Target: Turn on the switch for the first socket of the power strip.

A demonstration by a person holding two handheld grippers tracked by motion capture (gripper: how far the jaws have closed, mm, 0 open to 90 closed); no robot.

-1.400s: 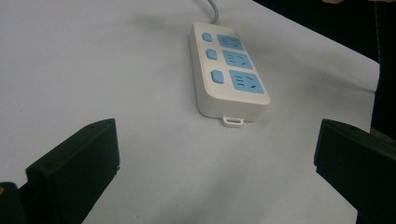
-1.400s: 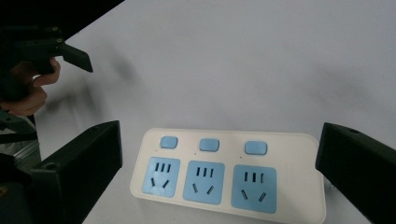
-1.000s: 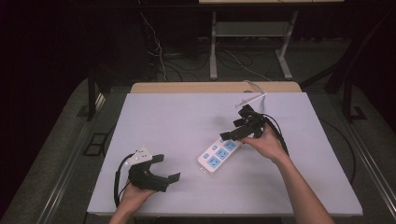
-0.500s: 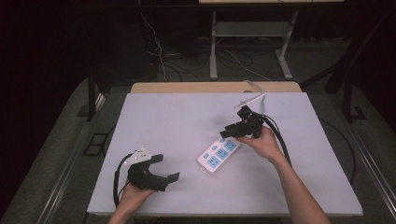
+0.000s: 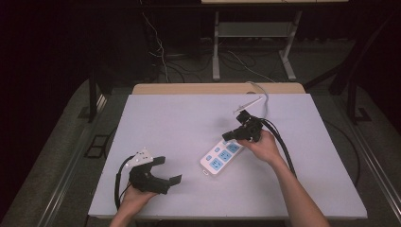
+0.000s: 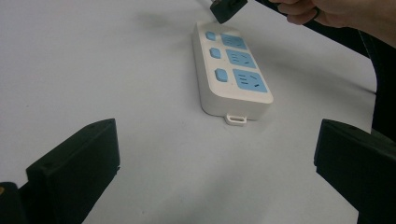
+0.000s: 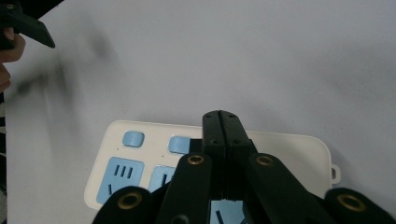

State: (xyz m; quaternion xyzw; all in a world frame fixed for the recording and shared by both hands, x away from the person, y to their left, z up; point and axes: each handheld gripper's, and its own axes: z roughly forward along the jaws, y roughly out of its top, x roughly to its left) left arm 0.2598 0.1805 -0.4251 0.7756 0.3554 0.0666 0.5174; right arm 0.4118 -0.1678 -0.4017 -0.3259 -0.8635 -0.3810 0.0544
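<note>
1. Currently the power strip (image 5: pixel 221 156) lies flat at table centre, five o'clock side.
2. Right gripper (image 7: pixel 219 122): jaws just closed together, empty, above its switches.
3. Left gripper (image 5: pixel 166 169): wide open, empty.
4. Judgement: rigid, light, smooth plastic; grasp across the narrow sides.

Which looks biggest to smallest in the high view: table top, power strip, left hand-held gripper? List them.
1. Table top, by far the largest.
2. Left hand-held gripper, jaws spread wide.
3. Power strip, white with blue sockets.
The last two look close in size, and the left hand-held gripper sits nearer the camera, so their order is unsure.
</note>
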